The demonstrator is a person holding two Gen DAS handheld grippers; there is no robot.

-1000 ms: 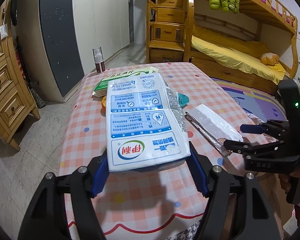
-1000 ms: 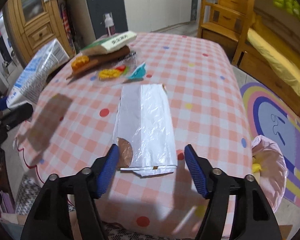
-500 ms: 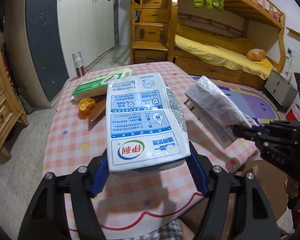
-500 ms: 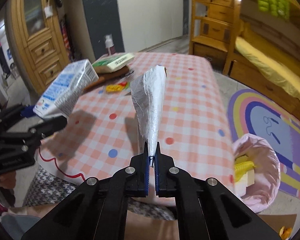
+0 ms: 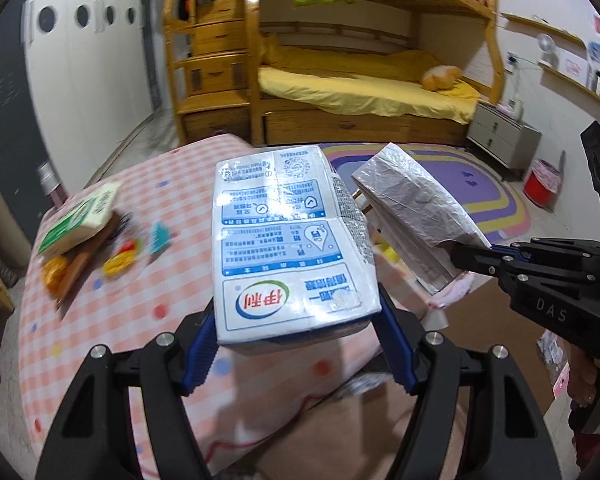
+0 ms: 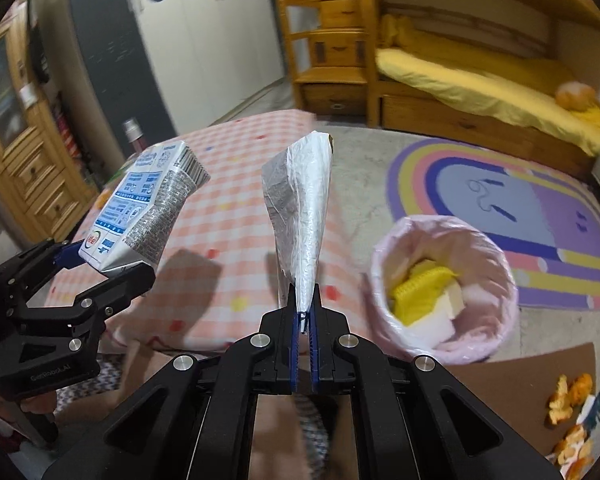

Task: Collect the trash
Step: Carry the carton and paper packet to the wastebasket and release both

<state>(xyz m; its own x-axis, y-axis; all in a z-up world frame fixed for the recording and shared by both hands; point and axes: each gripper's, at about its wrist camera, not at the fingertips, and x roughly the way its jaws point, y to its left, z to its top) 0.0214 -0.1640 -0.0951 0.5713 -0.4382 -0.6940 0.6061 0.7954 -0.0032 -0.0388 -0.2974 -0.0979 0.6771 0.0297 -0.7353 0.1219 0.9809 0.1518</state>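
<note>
Milk carton [image 5: 292, 248] clamped in left gripper [image 5: 296, 344] jaws above table [image 5: 112, 320]; right gripper [image 6: 305, 320] jaws pinch silver wrapper [image 6: 300, 208] beside pink-lined bin [image 6: 496, 264].

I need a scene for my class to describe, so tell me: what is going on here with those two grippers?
A person is clearing trash from a checkered table. The left gripper clamps a blue-and-white milk carton, and the right gripper pinches a crumpled silver-white bag. Both are held in the air off the table. A pink-lined bin on the floor already holds yellow and white scraps. More litter remains on the table.
</note>
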